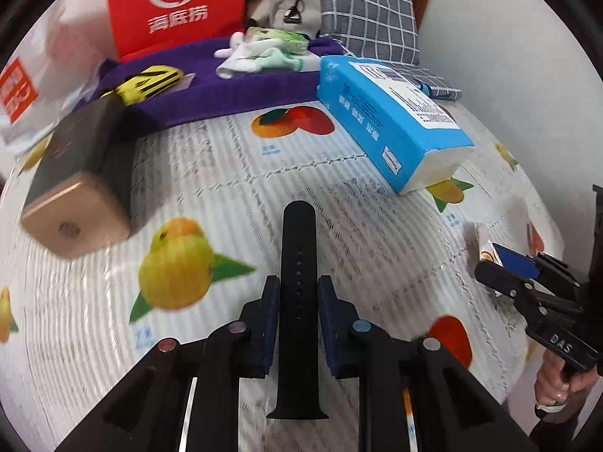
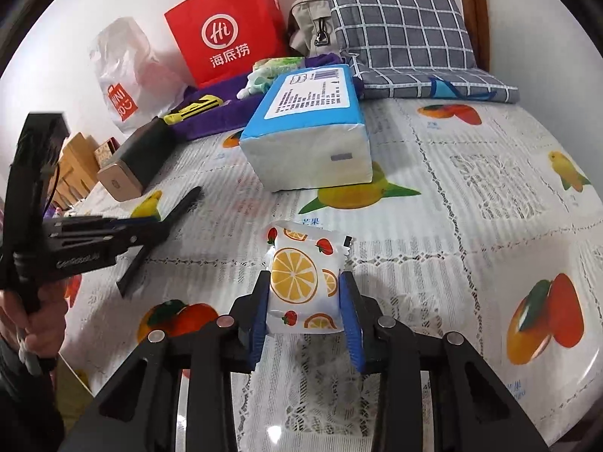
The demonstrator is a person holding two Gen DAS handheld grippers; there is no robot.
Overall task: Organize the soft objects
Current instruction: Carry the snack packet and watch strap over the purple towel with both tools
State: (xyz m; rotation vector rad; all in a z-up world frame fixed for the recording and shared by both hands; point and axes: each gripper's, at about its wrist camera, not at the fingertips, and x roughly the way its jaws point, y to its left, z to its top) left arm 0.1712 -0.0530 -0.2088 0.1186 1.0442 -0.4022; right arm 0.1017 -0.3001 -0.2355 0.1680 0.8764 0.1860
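My left gripper (image 1: 299,293) is shut on a black rubber watch strap (image 1: 299,248) that runs straight ahead between its fingers; it also shows in the right wrist view (image 2: 166,226). My right gripper (image 2: 305,282) is shut on a small white tissue pack (image 2: 301,282) printed with lemon slices and strawberries, just above the fruit-print tablecloth (image 2: 471,196). A blue tissue pack (image 1: 392,120) lies ahead, also in the right wrist view (image 2: 312,132). White and green gloves (image 1: 256,56) lie on a purple towel (image 1: 211,86) at the back.
A red paper bag (image 2: 226,26), a beige bag (image 2: 309,26) and a grey checked pillow (image 2: 403,34) stand at the back by the wall. A dark box with a gold end (image 1: 75,188) lies at the left. A yellow-black item (image 1: 150,81) rests on the towel.
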